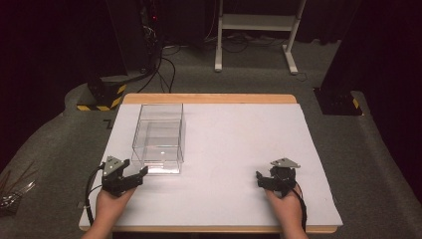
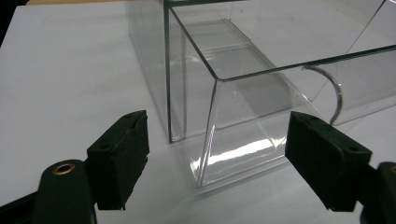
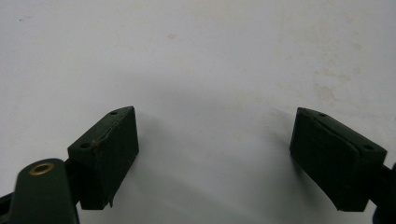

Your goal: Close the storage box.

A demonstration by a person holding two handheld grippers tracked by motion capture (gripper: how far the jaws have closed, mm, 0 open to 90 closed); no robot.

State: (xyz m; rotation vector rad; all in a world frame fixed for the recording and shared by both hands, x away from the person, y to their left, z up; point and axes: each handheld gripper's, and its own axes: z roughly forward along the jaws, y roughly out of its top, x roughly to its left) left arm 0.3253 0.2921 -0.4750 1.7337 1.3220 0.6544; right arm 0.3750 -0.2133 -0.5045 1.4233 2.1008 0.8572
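Nearest the lens, the left gripper is seen released, jaws apart with nothing pressed, the clear box lying just ahead at centre-left of frame, long axis running away up-frame; the right gripper, also released, sits well apart.

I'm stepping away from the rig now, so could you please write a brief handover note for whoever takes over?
Left gripper: jaws open, nothing between them, aimed at the near corner of the clear plastic box.
Right gripper: jaws open, empty, over the bare white table top.
Box: upright on the left half of the table, open-topped and empty, not gripped.
Done: nothing that can be told from here.
Left: judging by the left gripper's aim, probably handling the box.
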